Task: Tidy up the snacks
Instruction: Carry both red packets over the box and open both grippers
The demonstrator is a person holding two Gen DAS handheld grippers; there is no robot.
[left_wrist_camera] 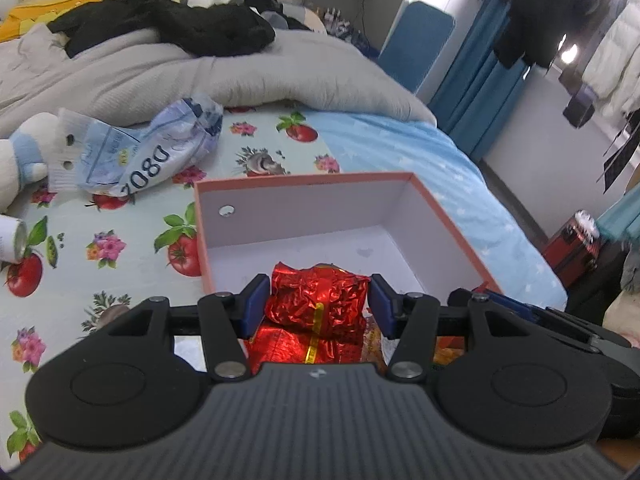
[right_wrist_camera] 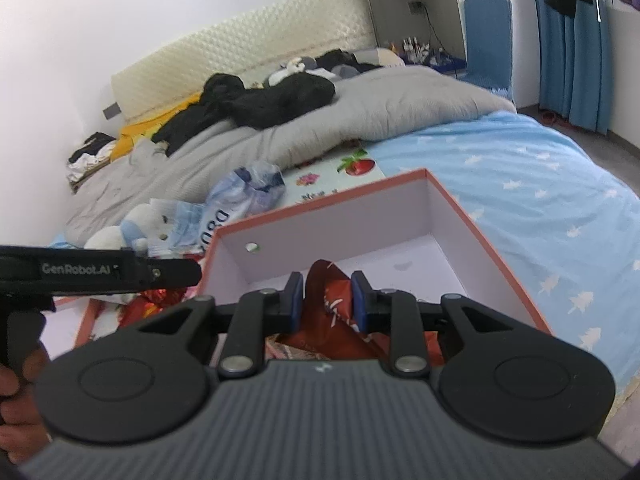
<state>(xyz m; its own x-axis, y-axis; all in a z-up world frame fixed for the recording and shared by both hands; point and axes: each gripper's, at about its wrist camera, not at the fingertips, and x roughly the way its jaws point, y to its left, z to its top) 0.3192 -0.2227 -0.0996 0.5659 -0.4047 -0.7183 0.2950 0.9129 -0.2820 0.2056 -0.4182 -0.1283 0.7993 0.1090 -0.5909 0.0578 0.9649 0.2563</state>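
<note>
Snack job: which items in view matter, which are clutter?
Job: red foil packet in left gripper; red snack wrapper in right gripper; empty pink-rimmed box.
Clutter: plush toy, crumpled plastic bag, grey duvet.

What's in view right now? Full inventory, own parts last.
box: 1, pink rim, white inside, open on the bed
red foil snack: 1, red, in left gripper
red snack packet: 1, red-orange, in right gripper
plastic bag: 1, pale blue, crumpled, left of box
plush toy: 1, white and blue, beside bag
duvet: 1, grey, bunched behind box
black garment: 1, black, on duvet
left gripper: 1, black, blue pads, over box
right gripper: 1, black, blue pads, over box
</note>
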